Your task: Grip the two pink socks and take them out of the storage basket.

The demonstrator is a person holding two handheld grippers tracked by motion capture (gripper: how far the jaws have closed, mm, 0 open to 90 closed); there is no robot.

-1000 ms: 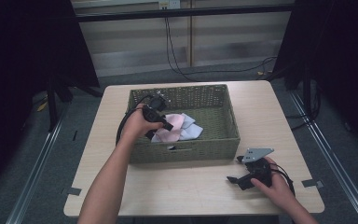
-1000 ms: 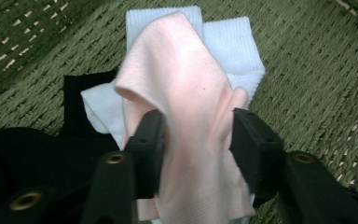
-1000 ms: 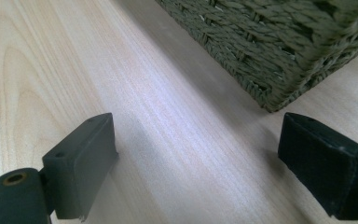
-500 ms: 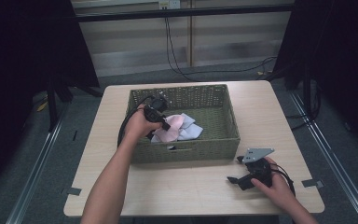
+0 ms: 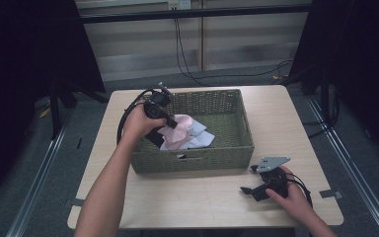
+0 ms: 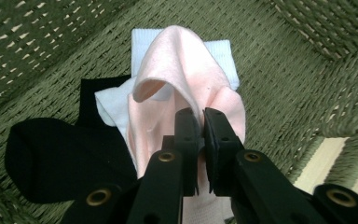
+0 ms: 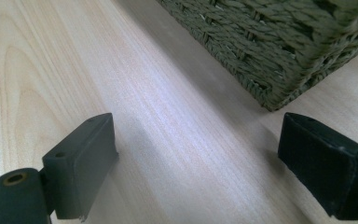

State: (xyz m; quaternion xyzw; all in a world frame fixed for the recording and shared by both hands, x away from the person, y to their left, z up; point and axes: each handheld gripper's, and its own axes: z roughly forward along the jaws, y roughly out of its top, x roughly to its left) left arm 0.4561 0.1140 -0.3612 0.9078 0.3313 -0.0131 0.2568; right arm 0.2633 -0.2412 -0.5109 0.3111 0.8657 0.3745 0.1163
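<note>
Carefully, the left gripper (image 6: pixel 199 122) pinches a fold of pink cloth (image 6: pixel 186 88) in the basket (image 5: pixel 237 143), best lifted straight up clear of the black sock (image 6: pixel 51 158), while the right gripper (image 7: pixel 196 163) rests wide open on the table (image 5: pixel 202 197).

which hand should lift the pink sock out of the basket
Left. The left hand-held gripper is already shut on the pink sock inside the basket. The right hand-held gripper lies open on the table outside it, holding nothing.
</note>
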